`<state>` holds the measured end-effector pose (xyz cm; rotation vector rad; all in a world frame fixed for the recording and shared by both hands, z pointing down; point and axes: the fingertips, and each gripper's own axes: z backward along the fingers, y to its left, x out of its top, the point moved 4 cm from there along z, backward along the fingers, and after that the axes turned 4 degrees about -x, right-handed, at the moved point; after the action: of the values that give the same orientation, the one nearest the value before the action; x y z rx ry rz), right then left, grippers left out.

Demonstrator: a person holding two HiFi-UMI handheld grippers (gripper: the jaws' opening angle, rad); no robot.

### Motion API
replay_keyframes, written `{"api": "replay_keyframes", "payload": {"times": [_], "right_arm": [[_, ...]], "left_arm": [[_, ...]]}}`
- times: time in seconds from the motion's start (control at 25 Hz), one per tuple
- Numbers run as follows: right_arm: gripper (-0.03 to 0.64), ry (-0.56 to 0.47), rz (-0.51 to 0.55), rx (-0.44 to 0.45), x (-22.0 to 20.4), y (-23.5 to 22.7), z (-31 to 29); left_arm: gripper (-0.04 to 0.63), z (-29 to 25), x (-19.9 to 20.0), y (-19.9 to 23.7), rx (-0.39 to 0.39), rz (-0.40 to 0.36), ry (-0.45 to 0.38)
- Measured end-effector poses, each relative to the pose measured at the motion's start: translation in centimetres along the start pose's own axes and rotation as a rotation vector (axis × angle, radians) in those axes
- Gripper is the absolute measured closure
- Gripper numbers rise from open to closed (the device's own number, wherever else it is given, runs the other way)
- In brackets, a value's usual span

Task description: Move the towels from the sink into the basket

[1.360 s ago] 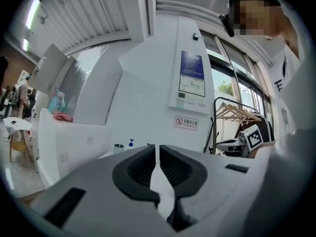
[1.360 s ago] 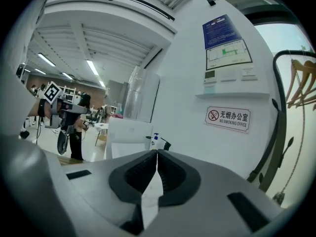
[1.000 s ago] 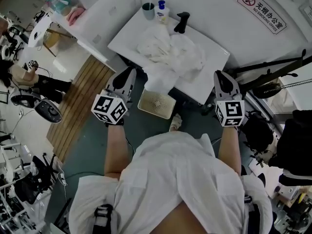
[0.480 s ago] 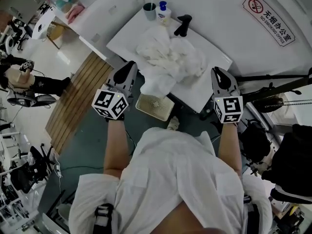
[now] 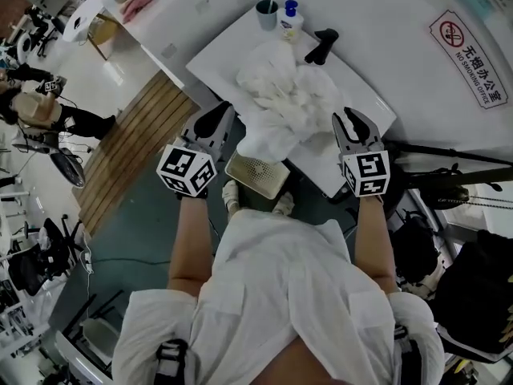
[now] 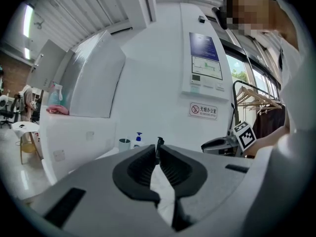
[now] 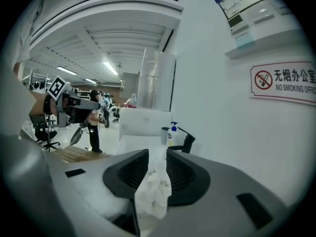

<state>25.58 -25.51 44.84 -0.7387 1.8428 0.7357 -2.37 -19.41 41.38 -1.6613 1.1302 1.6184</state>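
A heap of white towels [image 5: 288, 95] fills the sink in the white counter [image 5: 220, 50], and one end hangs over the front edge. Below that edge a cream perforated basket [image 5: 256, 175] stands on the floor. My left gripper [image 5: 212, 123] hovers at the heap's left front, shut with nothing in it [image 6: 157, 149]. My right gripper [image 5: 353, 123] is at the heap's right front. Its jaws [image 7: 157, 154] are opening, and the towels [image 7: 154, 191] show through the gap beyond them, not pinched.
A black tap [image 5: 323, 45], a grey cup [image 5: 266, 13] and a soap bottle [image 5: 292, 21] stand at the counter's back by the wall. A wooden pallet [image 5: 136, 143] lies on the floor to the left. People and chairs are farther left.
Both grippers have come forward and closer to the towel heap. The right gripper's jaws have parted from shut. The left jaws stay shut.
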Motion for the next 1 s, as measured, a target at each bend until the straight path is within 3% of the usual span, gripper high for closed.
{"api": "replay_keyframes", "payload": {"times": [0.36, 0.48, 1.0], "right_arm": [[0.449, 0.079, -0.027, 0.075, -0.6, 3.5, -8.4], [0.402, 0.127, -0.046, 0.092, -1.1, 4.8, -11.4], [0.334, 0.419, -0.021, 0.027, -4.8, 7.5, -23.5]], "left_arm": [[0.563, -0.3, -1.2, 5.1, 0.018, 0.02, 0.027], [0.563, -0.1, -1.5, 6.8, 0.019, 0.027, 0.037], [0.563, -0.2, -3.0, 13.9, -0.02, 0.067, 0.083]]}}
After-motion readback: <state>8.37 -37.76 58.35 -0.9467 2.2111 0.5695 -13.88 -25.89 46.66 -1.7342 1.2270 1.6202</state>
